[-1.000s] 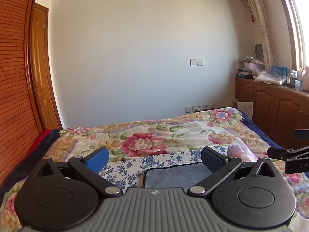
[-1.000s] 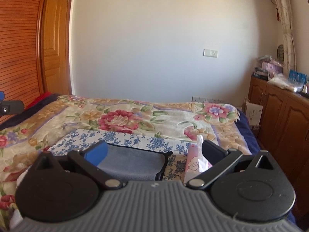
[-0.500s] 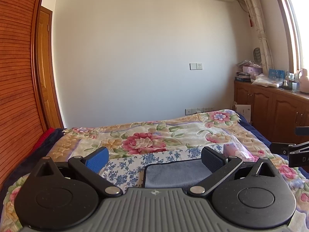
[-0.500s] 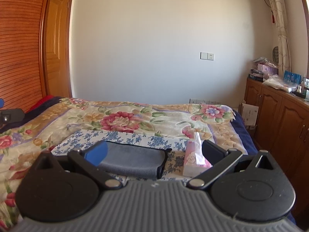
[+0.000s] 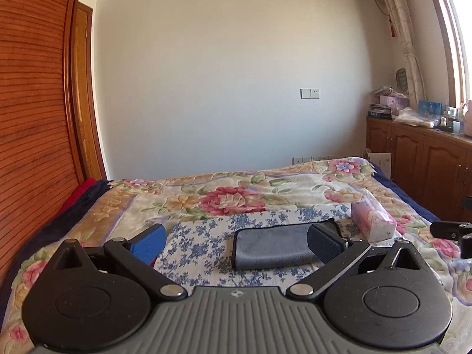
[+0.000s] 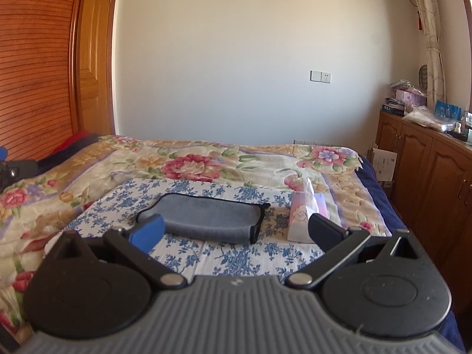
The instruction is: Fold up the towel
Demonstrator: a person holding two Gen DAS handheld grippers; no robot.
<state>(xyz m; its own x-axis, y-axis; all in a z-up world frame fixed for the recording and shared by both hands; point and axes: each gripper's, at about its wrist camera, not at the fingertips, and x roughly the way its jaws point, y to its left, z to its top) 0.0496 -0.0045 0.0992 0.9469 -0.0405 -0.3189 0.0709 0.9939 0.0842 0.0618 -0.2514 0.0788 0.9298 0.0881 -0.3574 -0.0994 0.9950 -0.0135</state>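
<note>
Grey plush towel point(image 6: 206, 216) — folded oblong, on floral cloth point(image 6: 236, 253), both grippers point(image 5: 236, 240) point(image 6: 236, 230) wide, empty

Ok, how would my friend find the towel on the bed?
Find the flowery bed; a blue-and-white flowered cloth lies on it. On that cloth lies the towel, folded: plain grey with a dark edge, left of the pink tissue pack.

grey towel point(image 6: 206, 216), blue-flowered cloth point(image 6: 230, 255), floral quilt point(image 6: 188, 162)
</note>
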